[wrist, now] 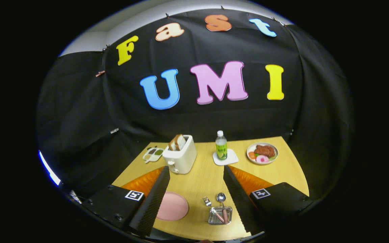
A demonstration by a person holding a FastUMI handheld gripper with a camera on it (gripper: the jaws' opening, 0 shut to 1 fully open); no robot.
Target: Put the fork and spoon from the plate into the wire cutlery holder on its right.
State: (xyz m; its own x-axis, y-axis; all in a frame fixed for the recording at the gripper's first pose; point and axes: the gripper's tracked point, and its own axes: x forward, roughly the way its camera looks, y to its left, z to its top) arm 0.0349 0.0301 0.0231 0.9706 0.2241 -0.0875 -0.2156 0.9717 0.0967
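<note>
From my remote seat, the jaws [196, 172] hang wide apart above the wooden bench [201, 182], gripping nothing, with bare bench top showing between the two fingers [157, 195].

Low between the fingers, nearer the right one, stands the wire cutlery holder [220, 215]. The fork [211, 206] and the spoon [223, 205] are both in it, handles down in the basket and heads leaning out toward the far side, the fork to the left of the spoon. The two lie close together; I cannot tell whether they touch.

The pink plate [173, 206] sits to the left of the holder, with nothing on it, and its left part is hidden behind the left finger. A strip of bare bench separates plate and holder.

Beyond the fingertips, a white toaster [180, 158] stands with slices of bread [177, 142] upright in its slot. Left of the toaster lies a small divided tray [153, 154] with dark and green fillings. To the right of the toaster, a clear bottle [221, 145] with a green label and white cap stands upright on a white coaster [225, 158]. Farther right, near the bench's far corner, a plate of food [262, 153] carries a brown piece of meat and pink, orange and green items.
</note>
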